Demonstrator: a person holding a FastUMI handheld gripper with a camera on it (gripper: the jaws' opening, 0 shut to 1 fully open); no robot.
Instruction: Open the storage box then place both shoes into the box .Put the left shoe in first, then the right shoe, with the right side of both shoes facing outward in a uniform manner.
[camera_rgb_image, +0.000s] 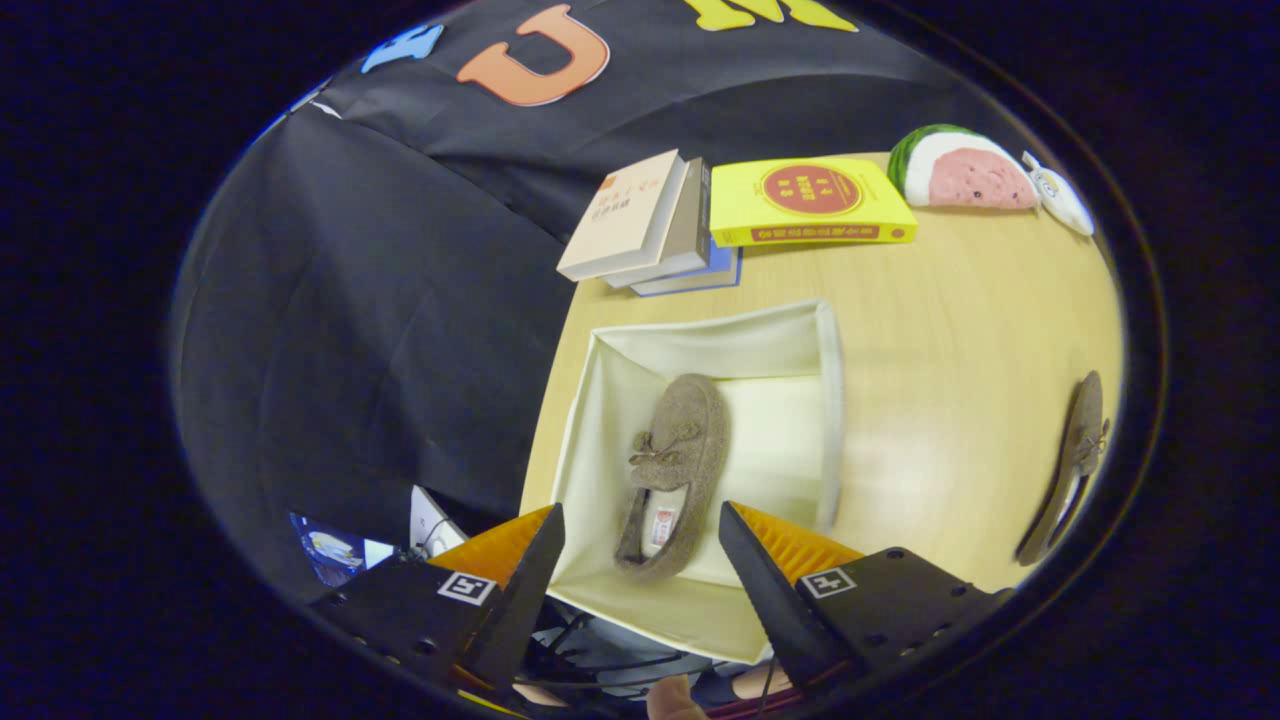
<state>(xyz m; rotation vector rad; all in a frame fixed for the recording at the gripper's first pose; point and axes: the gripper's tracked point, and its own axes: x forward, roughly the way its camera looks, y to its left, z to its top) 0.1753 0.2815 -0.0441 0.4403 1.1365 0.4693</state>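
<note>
On the wooden table (950, 330) sits an open storage box (830, 400) made of pale cloth. One brown fuzzy shoe (680, 460) with a little bow lies inside it, close to the wall on the booth-cloth side. Its heel end is between the fingers of the gripper (640, 570). The fingers are spread wide apart and hold nothing. They hang above the near end of the box and do not touch the shoe.

The second shoe (1075, 470) is well apart from the box, out near the far edge of the table. It looks tipped up on its side, but it is squashed by the round lens, so that is hard to tell.

Beyond the box are a stack of books (645, 225), a yellow book (810, 200) and a watermelon toy (960, 170).

So the box is open and one shoe is in. The other shoe seems to be next.

Things could go wrong from here. The second shoe is thin and lies near the table edge, so a clumsy grab could push it off. It could also go into the box facing the wrong way and not match the first shoe. The box walls are soft, so a bump from the fingers could fold a wall in or slide the box.
</note>
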